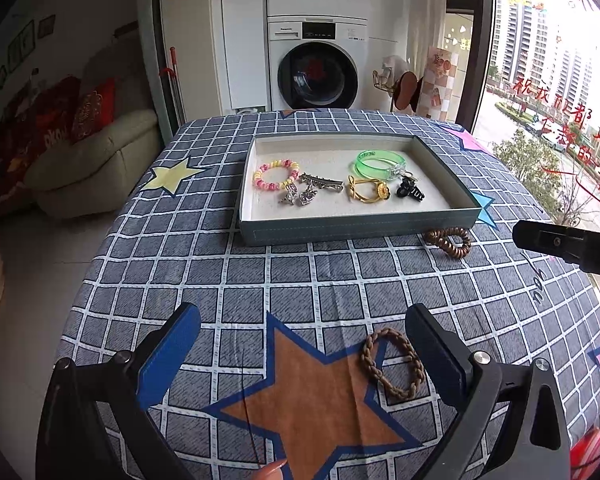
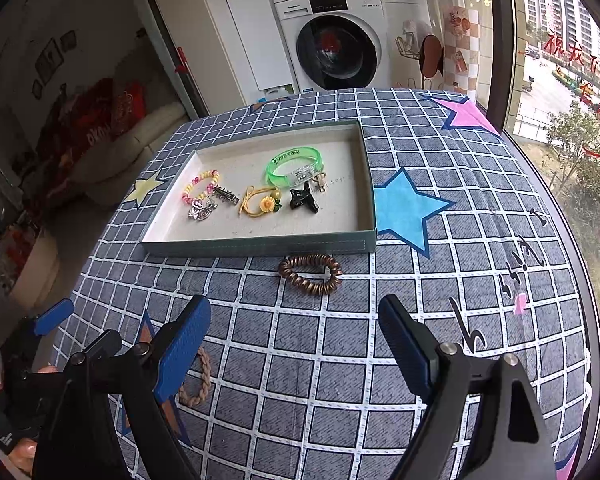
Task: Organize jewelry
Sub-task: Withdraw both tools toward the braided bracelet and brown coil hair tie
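A shallow teal tray (image 1: 352, 228) (image 2: 260, 245) holds a pink-yellow bead bracelet (image 1: 276, 174), silver clips (image 1: 320, 184), a green bangle (image 1: 380, 162) (image 2: 296, 166), a yellow flower tie (image 1: 370, 192) and a black claw clip (image 1: 410, 191). A brown spiral hair tie (image 1: 450, 240) (image 2: 311, 274) lies on the cloth just in front of the tray. A braided tan hair tie (image 1: 392, 362) (image 2: 198, 380) lies by my left gripper's right finger. My left gripper (image 1: 302, 328) is open and empty above the cloth. My right gripper (image 2: 294, 320) is open and empty, short of the spiral tie.
The table wears a blue checked cloth with stars (image 1: 300, 280). A washing machine (image 1: 318, 68) stands behind the table, a sofa (image 1: 96, 160) to the left, and a window (image 1: 560, 100) to the right. The right gripper's tip shows in the left wrist view (image 1: 548, 240).
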Tool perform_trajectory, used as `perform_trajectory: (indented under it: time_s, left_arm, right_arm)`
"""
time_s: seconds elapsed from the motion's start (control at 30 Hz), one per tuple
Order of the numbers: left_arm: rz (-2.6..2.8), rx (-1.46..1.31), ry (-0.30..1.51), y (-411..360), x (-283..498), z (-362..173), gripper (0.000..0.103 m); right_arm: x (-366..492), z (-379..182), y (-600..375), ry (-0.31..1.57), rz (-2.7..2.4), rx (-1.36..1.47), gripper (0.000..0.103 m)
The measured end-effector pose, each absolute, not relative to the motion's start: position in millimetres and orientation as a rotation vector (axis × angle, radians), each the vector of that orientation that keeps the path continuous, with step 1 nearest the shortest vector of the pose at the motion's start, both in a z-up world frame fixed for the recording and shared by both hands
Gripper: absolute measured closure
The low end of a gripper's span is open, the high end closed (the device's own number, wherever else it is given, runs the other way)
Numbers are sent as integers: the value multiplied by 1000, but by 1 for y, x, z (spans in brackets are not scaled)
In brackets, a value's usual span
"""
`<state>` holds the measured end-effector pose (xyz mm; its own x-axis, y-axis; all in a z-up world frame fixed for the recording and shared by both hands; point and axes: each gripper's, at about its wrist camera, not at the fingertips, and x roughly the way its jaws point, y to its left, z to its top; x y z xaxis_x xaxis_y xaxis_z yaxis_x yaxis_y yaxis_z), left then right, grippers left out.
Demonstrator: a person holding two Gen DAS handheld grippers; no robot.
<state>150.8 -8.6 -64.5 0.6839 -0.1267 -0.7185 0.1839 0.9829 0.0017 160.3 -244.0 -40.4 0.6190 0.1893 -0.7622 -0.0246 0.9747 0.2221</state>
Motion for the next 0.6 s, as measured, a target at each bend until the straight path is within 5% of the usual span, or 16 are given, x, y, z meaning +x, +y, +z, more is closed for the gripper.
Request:
perform_trajectory:
  time_s: [0.6]
  left_arm:
    - [-211,8,892,0,128,-88,0]
  right_arm:
    - [121,-49,-248,930,127,175,15]
